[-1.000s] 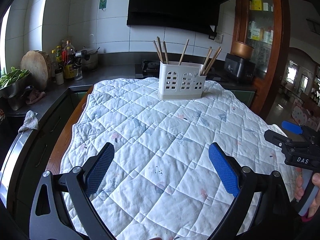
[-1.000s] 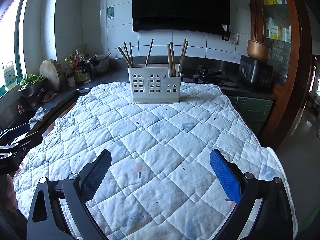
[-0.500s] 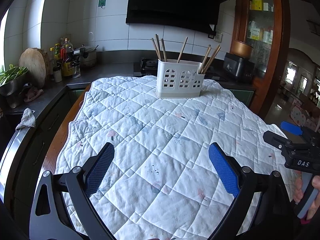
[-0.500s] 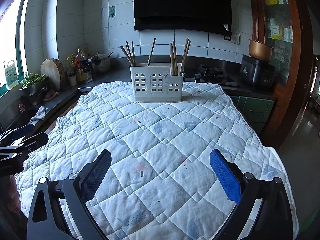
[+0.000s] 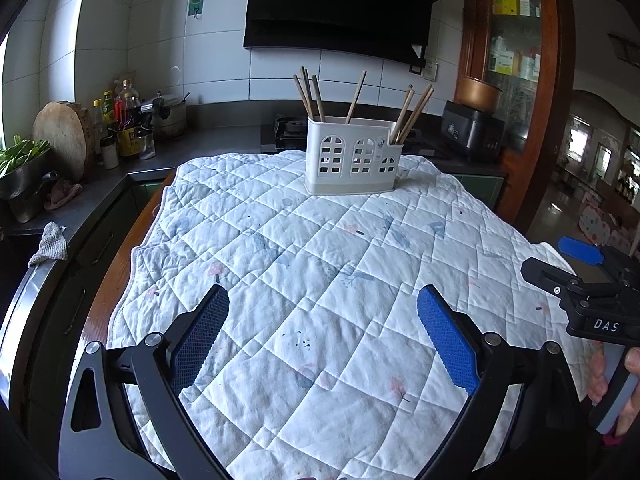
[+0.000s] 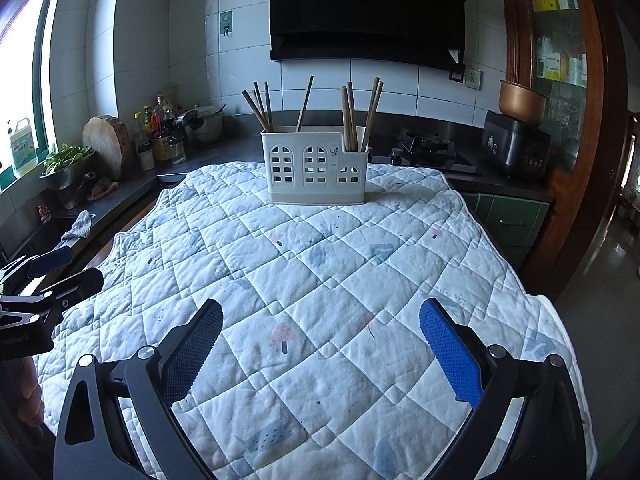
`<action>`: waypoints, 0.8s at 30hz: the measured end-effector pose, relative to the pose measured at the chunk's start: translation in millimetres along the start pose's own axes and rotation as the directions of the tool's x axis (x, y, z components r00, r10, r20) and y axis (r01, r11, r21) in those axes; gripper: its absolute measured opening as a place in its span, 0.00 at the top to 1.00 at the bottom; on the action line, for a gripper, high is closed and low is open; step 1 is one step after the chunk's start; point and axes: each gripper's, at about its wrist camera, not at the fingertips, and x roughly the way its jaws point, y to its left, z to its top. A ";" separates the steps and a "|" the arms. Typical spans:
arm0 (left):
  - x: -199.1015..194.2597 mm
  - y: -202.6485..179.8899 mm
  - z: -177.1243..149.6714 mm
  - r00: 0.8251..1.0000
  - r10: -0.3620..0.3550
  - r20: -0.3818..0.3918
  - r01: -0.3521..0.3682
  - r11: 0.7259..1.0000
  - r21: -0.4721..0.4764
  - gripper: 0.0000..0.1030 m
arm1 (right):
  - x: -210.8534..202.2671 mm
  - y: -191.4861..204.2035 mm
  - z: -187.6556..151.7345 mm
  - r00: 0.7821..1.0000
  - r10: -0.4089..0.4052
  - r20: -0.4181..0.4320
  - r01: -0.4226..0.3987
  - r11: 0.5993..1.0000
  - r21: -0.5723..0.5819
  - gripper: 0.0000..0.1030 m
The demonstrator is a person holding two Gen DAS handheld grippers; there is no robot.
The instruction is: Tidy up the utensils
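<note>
Upright, chopsticks (image 6: 350, 118) splay upward inside the holder (image 6: 316, 170).

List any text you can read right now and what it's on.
"DAS": white letters on the right claw body, seen from the left wrist view.
Green wall sign: symbol only, unreadable.
Cabinet boxes, bottle labels, holder sticker: too small to read.

- In the left wrist view, the white utensil holder (image 5: 353, 161) at 12 o'clock looks smaller and sits higher than a second ago; more quilted cloth (image 5: 320, 264) shows before it.
- In the right wrist view, the holder also appears farther off.
- The left gripper (image 6: 44, 280), at 9 o'clock there, sits slightly higher.
</note>
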 end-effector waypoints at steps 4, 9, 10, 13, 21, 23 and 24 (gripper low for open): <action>0.5 -0.2 -0.6 1.000 -0.004 -0.002 0.004 1.000 -0.003 0.08 | 0.0 0.0 0.4 1.000 0.002 -0.001 -0.002 1.000 0.001 0.07; 1.6 0.1 -0.8 1.000 -0.001 -0.006 0.001 1.000 -0.004 0.08 | -0.6 0.2 0.5 1.000 0.002 0.000 -0.002 1.000 0.000 0.07; 1.7 0.2 -0.8 1.000 -0.002 -0.007 0.002 1.000 -0.005 0.08 | -0.3 0.3 0.6 1.000 0.003 0.000 -0.003 1.000 0.001 0.07; 2.1 0.5 -0.8 1.000 -0.005 -0.008 0.005 1.000 -0.008 0.08 | -0.5 0.6 0.6 1.000 0.000 0.000 0.000 1.000 -0.001 0.07; 2.4 0.6 -0.7 1.000 -0.002 -0.008 0.002 1.000 -0.007 0.08 | -0.2 0.6 1.2 1.000 0.007 -0.001 -0.007 1.000 -0.002 0.07; 2.9 0.9 -1.3 1.000 -0.002 -0.009 0.002 1.000 -0.008 0.08 | 0.1 0.6 1.2 1.000 0.006 -0.002 -0.006 1.000 -0.003 0.07; 3.6 1.6 -1.5 1.000 -0.004 -0.011 0.004 1.000 -0.009 0.08 | 0.5 0.5 1.1 1.000 0.007 -0.005 -0.007 1.000 -0.002 0.07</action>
